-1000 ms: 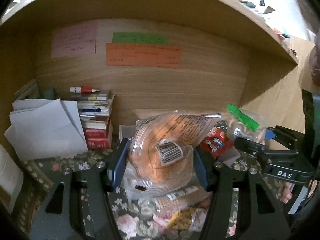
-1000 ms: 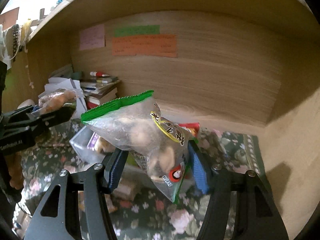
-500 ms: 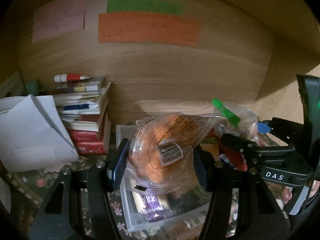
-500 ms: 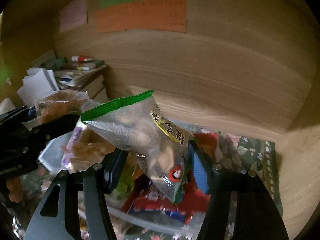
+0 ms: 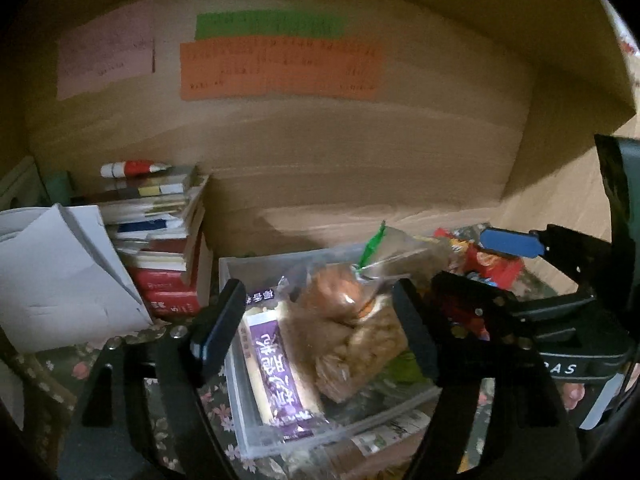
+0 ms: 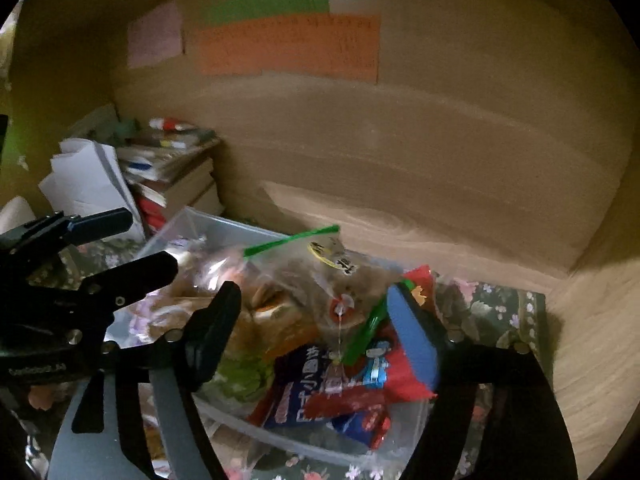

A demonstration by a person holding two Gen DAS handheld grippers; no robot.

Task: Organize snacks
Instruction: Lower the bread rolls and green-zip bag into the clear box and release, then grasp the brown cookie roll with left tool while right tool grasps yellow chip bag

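Note:
A clear plastic bin on the flowered cloth holds several snack packs. In the left wrist view my left gripper is open above the bin, with the clear bag of orange pastry lying loose between its fingers beside a purple bar. In the right wrist view my right gripper is open over the bin. The green-topped bag of nuts lies on the pile, over red and blue packets. The right gripper also shows in the left wrist view.
A stack of books with a red-white glue stick on top and loose white papers stand left of the bin. Wooden shelf walls close in behind and at right. Coloured notes hang on the back wall.
Both grippers moved forward and down over the bin and opened. The pastry bag and the green-topped bag dropped from the jaws into the bin.

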